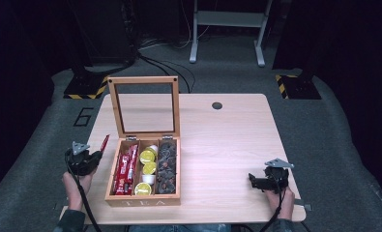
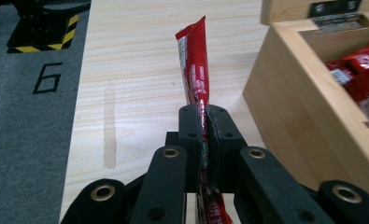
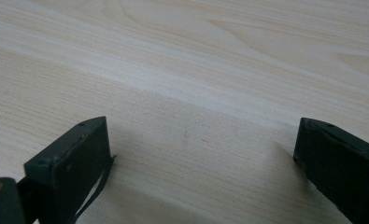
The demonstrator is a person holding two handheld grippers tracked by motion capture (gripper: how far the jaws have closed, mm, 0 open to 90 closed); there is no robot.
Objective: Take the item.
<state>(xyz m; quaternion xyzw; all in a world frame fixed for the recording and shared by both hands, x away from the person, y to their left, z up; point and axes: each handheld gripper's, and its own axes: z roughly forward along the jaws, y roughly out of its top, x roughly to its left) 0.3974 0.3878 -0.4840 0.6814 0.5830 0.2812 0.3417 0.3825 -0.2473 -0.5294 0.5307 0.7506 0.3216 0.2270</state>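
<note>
Left tongs, lower centre of left gripper view, are clamped tight on 1 long red foil sachet; the sachet sticks up and away out of the jaws toward upper centre of frame, w/ its tail end hanging out below between the linkage arms. In the high view the left tongs sit at lower left and the red sachet pokes out diagonally up-right, just left of the light wooden tea box with hinged glass lid, not touching it. Sachet is over the pale wood worktop; can't tell if it rests on it.

Right tongs, lower right of high view, jaws spread wide, nothing between them; right gripper view shows them low over bare worktop.

Box: 1, lid standing upright, 3 compartments. Left compartment: more red sachets, approx 3–4, exact no. unclear. Middle: small round yellow-lidded pots, about 4. Right: dark wrapped pieces, too small to count.
</note>
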